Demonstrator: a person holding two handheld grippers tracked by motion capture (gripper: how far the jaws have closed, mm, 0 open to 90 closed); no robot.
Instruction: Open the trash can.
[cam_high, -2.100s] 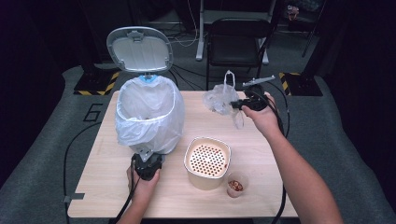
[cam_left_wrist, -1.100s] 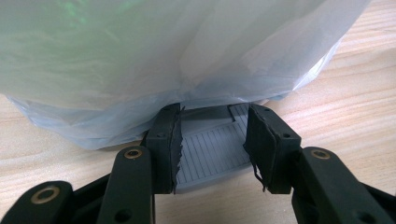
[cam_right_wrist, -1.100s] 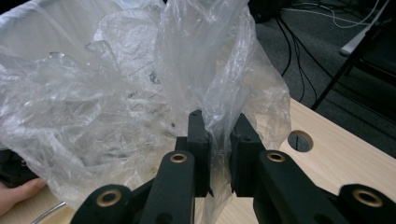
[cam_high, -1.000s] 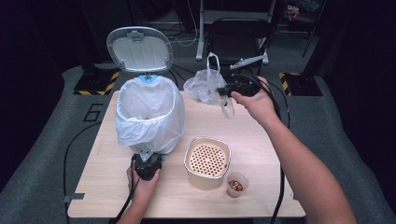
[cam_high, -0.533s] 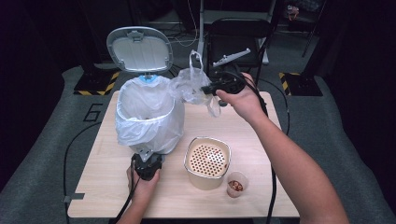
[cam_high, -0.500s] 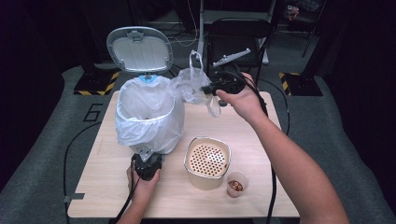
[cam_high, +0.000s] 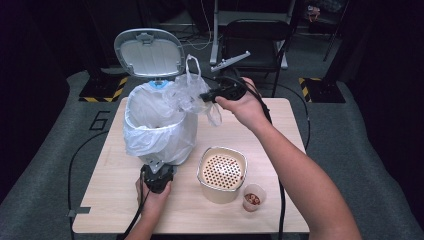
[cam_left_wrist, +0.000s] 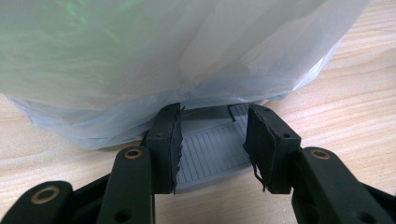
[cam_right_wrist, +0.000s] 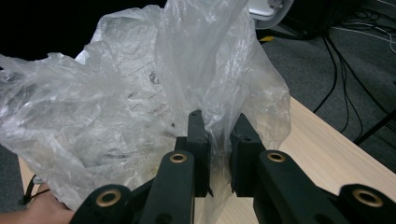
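My right gripper (cam_high: 204, 96) pinches the clear bag (cam_high: 187, 92); the bin (cam_high: 155, 125) mouth lies just beyond and below it, while my left gripper (cam_left_wrist: 212, 140) clamps the bin's pedal (cam_left_wrist: 210, 144).

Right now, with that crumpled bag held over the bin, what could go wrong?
The clear plastic bag, pinched by the right gripper, hangs at the bin's rim, so it could drop outside. The left gripper clamps the bin's grey pedal; if it slips, the lid may fall shut. A low sweep might tip the small cup.
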